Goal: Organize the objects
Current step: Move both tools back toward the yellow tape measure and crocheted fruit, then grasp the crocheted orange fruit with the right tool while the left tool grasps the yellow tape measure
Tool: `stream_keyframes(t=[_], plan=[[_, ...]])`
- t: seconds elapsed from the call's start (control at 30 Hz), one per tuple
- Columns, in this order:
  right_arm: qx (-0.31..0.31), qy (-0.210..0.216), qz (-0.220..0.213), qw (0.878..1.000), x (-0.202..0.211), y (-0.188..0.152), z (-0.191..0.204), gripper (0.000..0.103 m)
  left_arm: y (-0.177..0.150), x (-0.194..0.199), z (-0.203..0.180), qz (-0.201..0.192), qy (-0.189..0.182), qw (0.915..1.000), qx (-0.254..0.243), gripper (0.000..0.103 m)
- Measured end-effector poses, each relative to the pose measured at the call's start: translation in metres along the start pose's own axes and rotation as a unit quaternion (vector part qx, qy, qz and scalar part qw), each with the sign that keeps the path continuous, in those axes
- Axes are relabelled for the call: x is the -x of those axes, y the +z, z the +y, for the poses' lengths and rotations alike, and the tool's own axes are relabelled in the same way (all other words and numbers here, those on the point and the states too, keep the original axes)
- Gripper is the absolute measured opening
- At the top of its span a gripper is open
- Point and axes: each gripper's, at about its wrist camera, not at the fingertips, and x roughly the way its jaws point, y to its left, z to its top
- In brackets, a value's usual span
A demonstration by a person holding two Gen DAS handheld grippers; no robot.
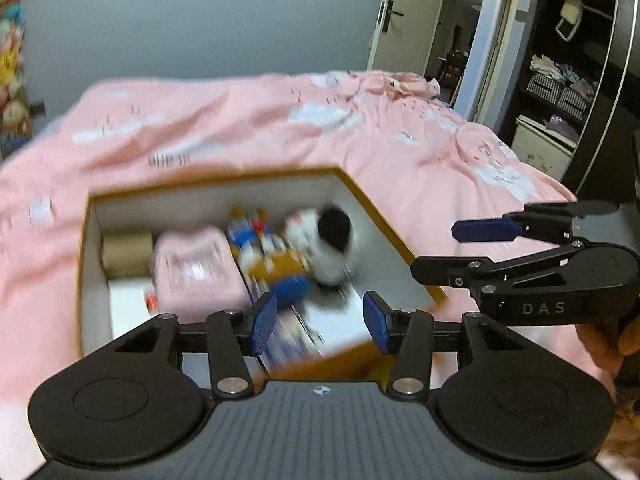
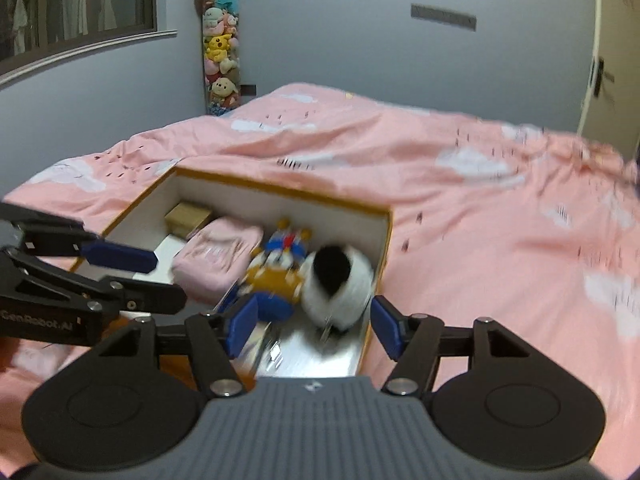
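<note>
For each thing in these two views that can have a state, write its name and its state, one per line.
Orange cardboard box with white inside: open, lidless, on the pink bedspread.
Black-and-white plush toy: inside the box.
Blue-and-yellow duck plush: lying in the box.
Pink pouch: lying in the box.
Left gripper: open, empty.
Right gripper: open, empty.

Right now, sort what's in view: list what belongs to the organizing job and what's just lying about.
Job:
box
pink pouch
duck toy
black-and-white plush
small brown carton
left gripper, right gripper, both open and empty

Lying about:
pink bedspread
stuffed-toy column
wardrobe
</note>
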Motion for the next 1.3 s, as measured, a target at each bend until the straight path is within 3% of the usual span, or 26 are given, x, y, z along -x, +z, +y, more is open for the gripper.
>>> stream_keyframes(t=[0.1, 0.23, 0.47, 0.83, 1.1, 1.3], plan=[[-0.014, 0.008, 0.030, 0.999, 0.010, -0.023, 0.009, 0.067, -0.020, -0.004, -0.003, 0.030, -0.007, 0.9995, 0.009, 0.057], [-0.025, 0.021, 0.092, 0.995, 0.012, -0.057, 0.022, 0.067, -0.047, -0.013, -0.009, 0.084, 0.016, 0.9962, 0.018, 0.055], [-0.059, 0.052, 0.199, 0.977, -0.003, -0.105, 0.034, 0.068, -0.087, -0.017, -0.009, 0.148, 0.037, 0.9871, 0.050, 0.054], [-0.060, 0.056, 0.263, 0.961, -0.018, -0.133, 0.043, 0.066, -0.098, -0.022, -0.013, 0.171, 0.035, 0.9832, 0.054, 0.054], [-0.059, 0.060, 0.288, 0.954, -0.022, -0.140, 0.044, 0.050, -0.100, -0.022, -0.013, 0.176, 0.033, 0.9821, 0.059, 0.054], [-0.056, 0.059, 0.280, 0.956, -0.018, -0.139, 0.044, 0.048, -0.101, -0.020, -0.009, 0.170, 0.029, 0.9829, 0.065, 0.053]])
